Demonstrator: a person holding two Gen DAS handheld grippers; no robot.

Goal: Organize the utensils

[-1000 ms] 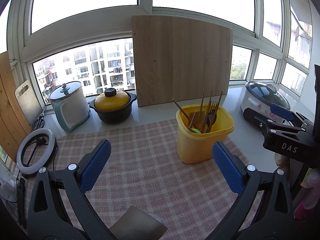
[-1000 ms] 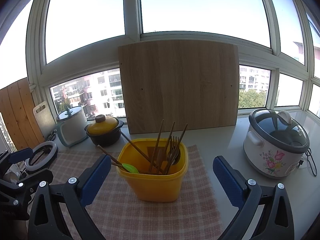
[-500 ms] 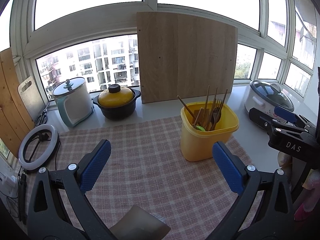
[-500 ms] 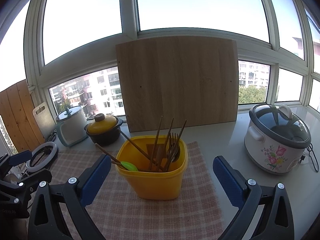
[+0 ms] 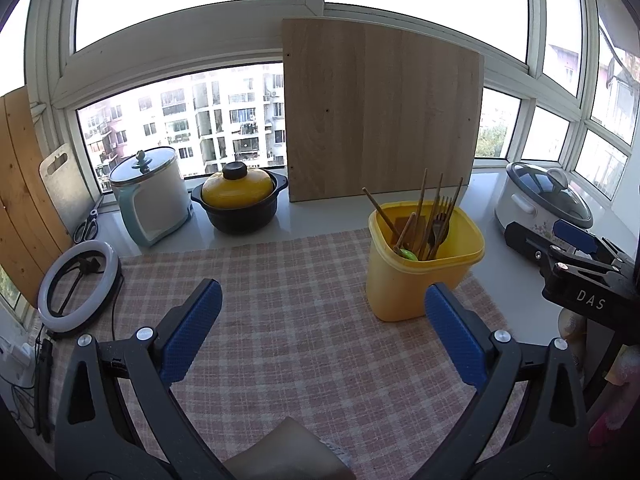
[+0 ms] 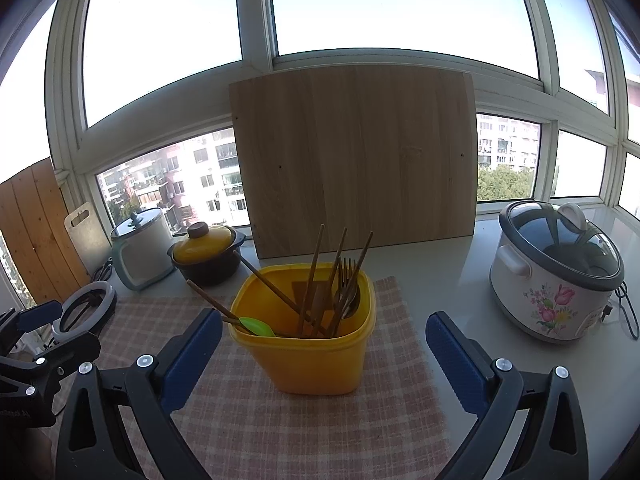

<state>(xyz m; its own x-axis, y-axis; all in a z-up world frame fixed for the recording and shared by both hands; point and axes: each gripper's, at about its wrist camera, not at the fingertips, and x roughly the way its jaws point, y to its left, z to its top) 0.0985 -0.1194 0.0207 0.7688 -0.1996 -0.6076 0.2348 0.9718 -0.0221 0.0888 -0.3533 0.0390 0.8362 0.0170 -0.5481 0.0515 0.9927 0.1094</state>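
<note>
A yellow plastic bin [image 5: 416, 280] [image 6: 308, 356] stands on a pink checked cloth [image 5: 304, 320] [image 6: 280, 432]. It holds several wooden chopsticks [image 6: 316, 272], forks [image 6: 347, 280] and a green spoon [image 6: 256, 326], all upright or leaning. My left gripper [image 5: 322, 332] is open and empty above the cloth, left of the bin. My right gripper [image 6: 323, 356] is open and empty, its fingers either side of the bin in view but nearer the camera. It also shows at the right of the left wrist view [image 5: 576, 264].
A large wooden board [image 5: 380, 120] leans on the window behind. A teal pot [image 5: 150, 196], a yellow-lidded black pot [image 5: 240, 200], a ring light [image 5: 78, 284], scissors [image 5: 86, 228] and a white cutting board [image 5: 66, 184] stand left. A floral rice cooker [image 6: 556, 272] stands right.
Both grippers have pulled back and risen a little; the bin looks slightly farther and lower in each view. Both stayed open and empty.
</note>
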